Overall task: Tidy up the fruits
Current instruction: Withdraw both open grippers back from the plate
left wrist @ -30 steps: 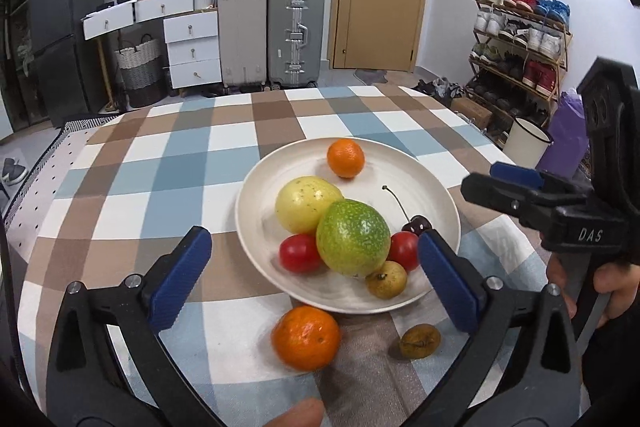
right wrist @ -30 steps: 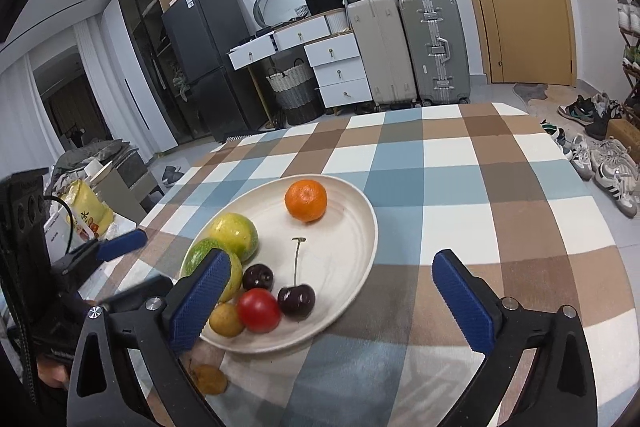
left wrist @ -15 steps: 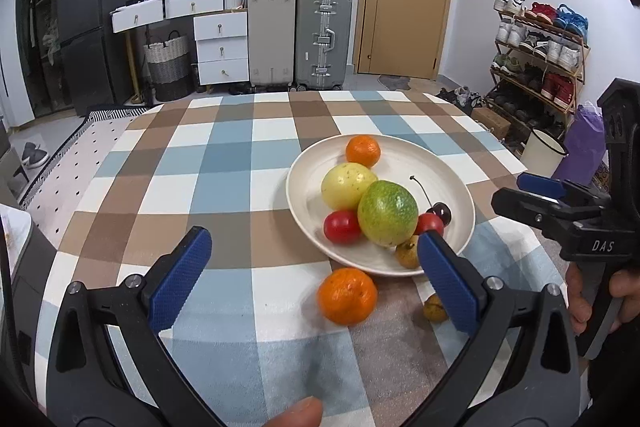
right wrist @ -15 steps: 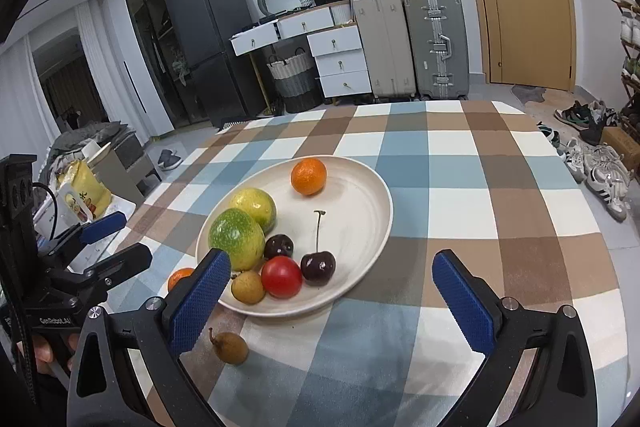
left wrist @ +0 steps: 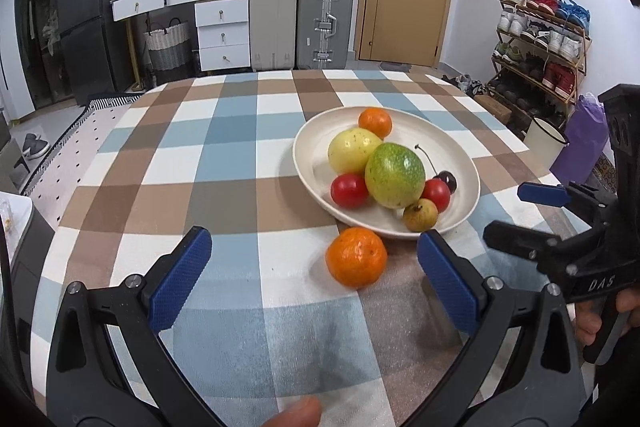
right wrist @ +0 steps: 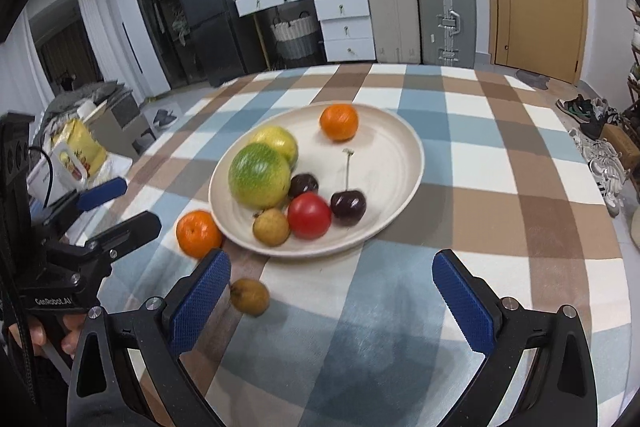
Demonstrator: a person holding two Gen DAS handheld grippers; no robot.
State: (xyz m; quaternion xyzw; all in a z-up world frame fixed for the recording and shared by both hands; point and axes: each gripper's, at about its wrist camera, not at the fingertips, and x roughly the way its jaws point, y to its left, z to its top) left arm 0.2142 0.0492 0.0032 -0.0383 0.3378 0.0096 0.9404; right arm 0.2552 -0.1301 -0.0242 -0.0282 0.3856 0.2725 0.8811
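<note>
A cream plate holds a green round fruit, a yellow fruit, an orange, red tomatoes, cherries and a small brown pear-like fruit. A loose orange lies on the cloth just outside the plate's near rim. A second small brown fruit lies beside the right gripper's left finger. My left gripper is open, the loose orange between and ahead of its fingers. My right gripper is open and empty.
The checked tablecloth covers a round table. Beyond it stand suitcases, white drawers, a dark fridge, a door and a shoe rack. A white bucket and purple bag stand right of the table.
Both grippers have drawn back from the plate and shifted; the plate looks farther off in the left view. The loose orange and the small brown fruit stay on the cloth. Both jaws remain open.
</note>
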